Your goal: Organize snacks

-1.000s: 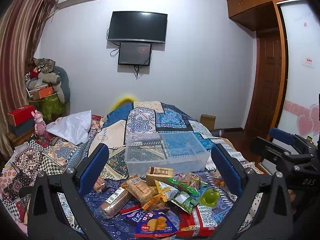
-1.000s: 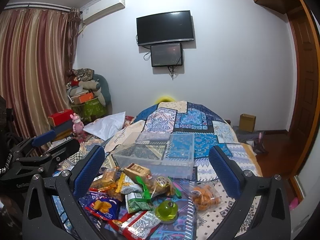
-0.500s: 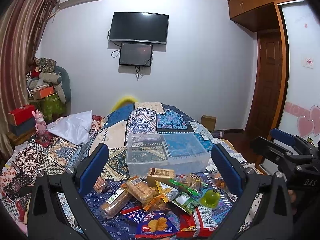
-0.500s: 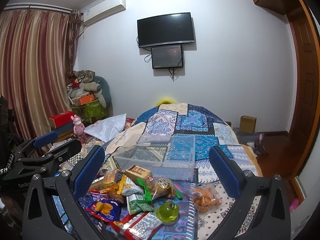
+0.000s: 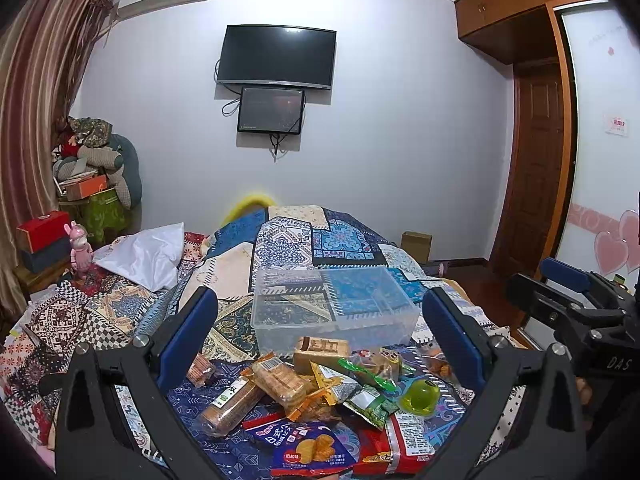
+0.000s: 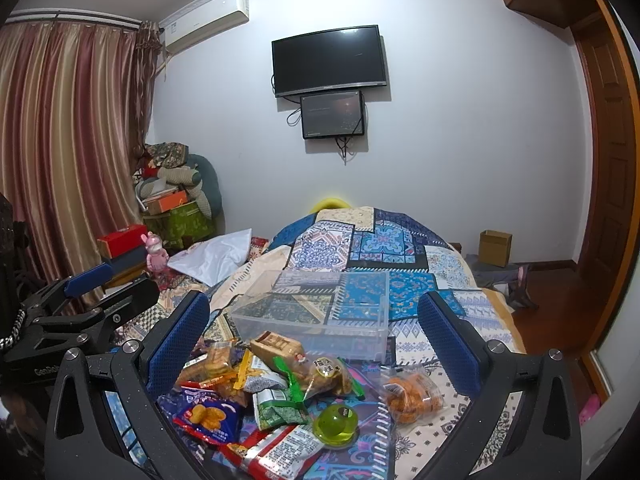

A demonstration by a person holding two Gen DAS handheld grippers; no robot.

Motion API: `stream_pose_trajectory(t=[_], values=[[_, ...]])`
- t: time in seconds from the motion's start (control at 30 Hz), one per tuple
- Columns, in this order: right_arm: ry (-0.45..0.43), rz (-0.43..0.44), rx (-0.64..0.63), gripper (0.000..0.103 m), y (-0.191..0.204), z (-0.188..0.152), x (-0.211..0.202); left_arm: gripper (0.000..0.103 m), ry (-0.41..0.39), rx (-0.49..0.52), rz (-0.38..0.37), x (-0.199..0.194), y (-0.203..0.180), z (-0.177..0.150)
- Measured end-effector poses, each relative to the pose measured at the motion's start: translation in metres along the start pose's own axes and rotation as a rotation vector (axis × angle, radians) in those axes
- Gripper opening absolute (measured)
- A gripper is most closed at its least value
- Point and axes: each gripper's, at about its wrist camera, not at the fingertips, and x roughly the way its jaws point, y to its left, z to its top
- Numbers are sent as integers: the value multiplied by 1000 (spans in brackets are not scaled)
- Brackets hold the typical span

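A pile of snack packets point(image 5: 316, 392) lies on the patterned bedspread, also in the right wrist view point(image 6: 280, 392). Among them are a blue chip bag point(image 5: 310, 450), a green jelly cup point(image 5: 420, 394) and a clear bag of orange snacks point(image 6: 410, 396). A clear plastic box point(image 5: 332, 308) stands empty just behind the pile, also in the right wrist view point(image 6: 316, 312). My left gripper point(image 5: 320, 340) is open and empty above the pile. My right gripper point(image 6: 314, 340) is open and empty above it too, to the right of the left one.
The bed point(image 5: 280, 240) stretches back toward the wall with a TV point(image 5: 276, 56). A white pillow point(image 5: 148, 254) lies at the left. Boxes and cushions point(image 5: 88, 184) are stacked in the left corner. A wooden door point(image 5: 528, 168) and a cardboard box point(image 5: 416, 244) are at the right.
Both views have shifted slightly; the grippers have tilted down a little over the pile. Both stay open and empty, and the snacks have not moved.
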Motion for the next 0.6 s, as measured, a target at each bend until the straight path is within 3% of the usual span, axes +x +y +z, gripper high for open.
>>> stream_pose_trajectory(t=[0.6], values=[[-1, 0, 10, 103, -3, 1, -2, 103, 9, 5, -2, 1, -1, -1]])
